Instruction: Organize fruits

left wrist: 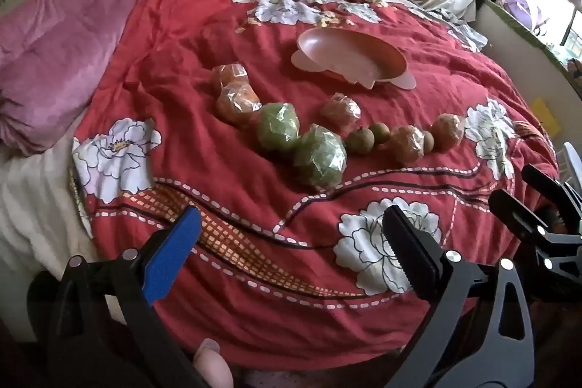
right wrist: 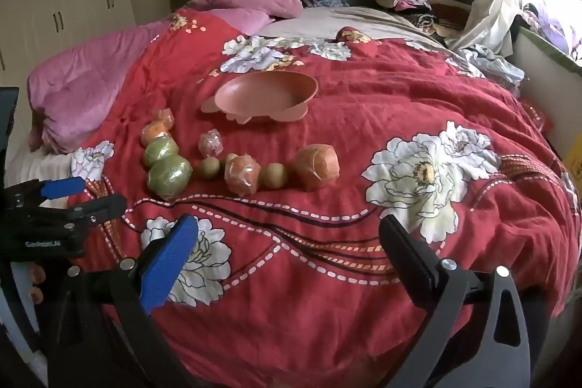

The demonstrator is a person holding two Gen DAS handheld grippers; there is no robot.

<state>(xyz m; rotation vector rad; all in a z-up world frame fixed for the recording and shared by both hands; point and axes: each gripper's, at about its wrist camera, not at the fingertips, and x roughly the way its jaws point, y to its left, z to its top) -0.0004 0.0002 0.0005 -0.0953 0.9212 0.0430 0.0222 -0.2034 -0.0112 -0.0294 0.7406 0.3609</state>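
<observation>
Currently both grippers are held low over the near edge of the bed (right wrist: 418, 90), jaws spread wide on each, nothing gripped. Left gripper (left wrist: 291, 250) is seen in its own view with the right gripper (left wrist: 538, 202) at the right edge; right gripper (right wrist: 287, 253) in its view, left one at the left edge.

Fruits are laid in a loose row on the red floral quilt (left wrist: 254, 279) — two wrapped green fruits (left wrist: 320, 155) touching each other, wrapped orange ones (left wrist: 236, 100) beyond them to the left, small bare green ones (left wrist: 360, 140) to the right, and a large orange fruit (right wrist: 317, 170) at the row's right end.

Pink bowl (right wrist: 265, 93) is set behind the row, apart from it, tilted on the quilt — no fruit seen inside. One reddish item (right wrist: 347, 34) is seen far back near the pillow; type cannot be told.
</observation>
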